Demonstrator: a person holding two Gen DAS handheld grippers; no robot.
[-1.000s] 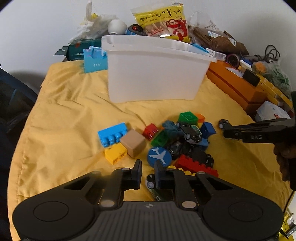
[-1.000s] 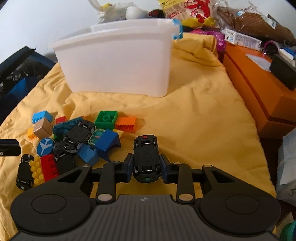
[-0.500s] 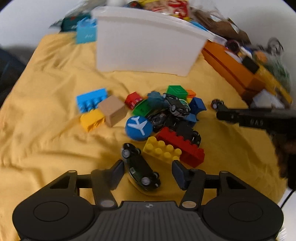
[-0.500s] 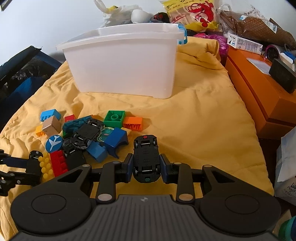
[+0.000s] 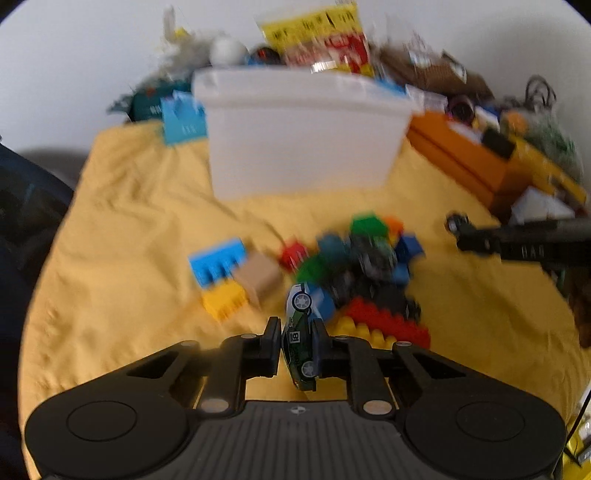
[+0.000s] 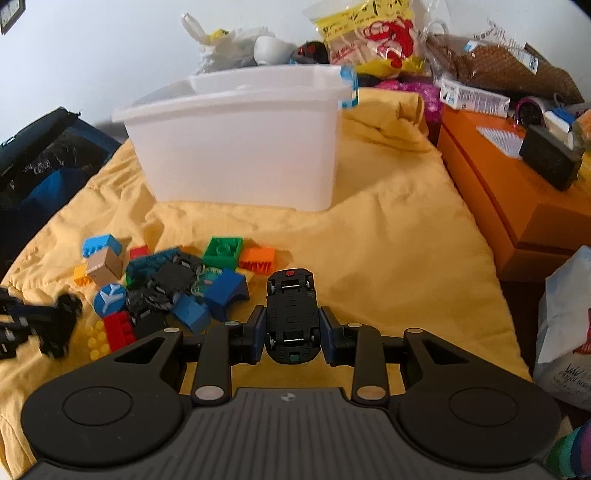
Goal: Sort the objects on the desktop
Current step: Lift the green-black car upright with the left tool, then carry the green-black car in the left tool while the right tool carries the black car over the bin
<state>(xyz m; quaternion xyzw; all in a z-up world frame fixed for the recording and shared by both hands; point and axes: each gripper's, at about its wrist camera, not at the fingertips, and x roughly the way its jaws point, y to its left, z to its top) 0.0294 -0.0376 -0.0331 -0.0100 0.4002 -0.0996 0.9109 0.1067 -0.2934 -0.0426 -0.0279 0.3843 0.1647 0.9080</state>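
My left gripper is shut on a green toy car, which is tipped on its side just above the yellow cloth. My right gripper is shut on a black toy car held belly up. A pile of coloured bricks and more toy cars lies on the cloth left of the right gripper. A tall white bin stands behind the pile. The left wrist view is blurred; it shows the pile, the bin and the right gripper's finger coming in from the right.
An orange box with small items on top borders the cloth on the right. Snack bags and clutter crowd the back. A dark bag sits at the left edge and a white bag at the near right.
My left gripper stood open around the green car lying on the cloth, then shut on it and raised it on its side. The right gripper kept its black car and barely moved.
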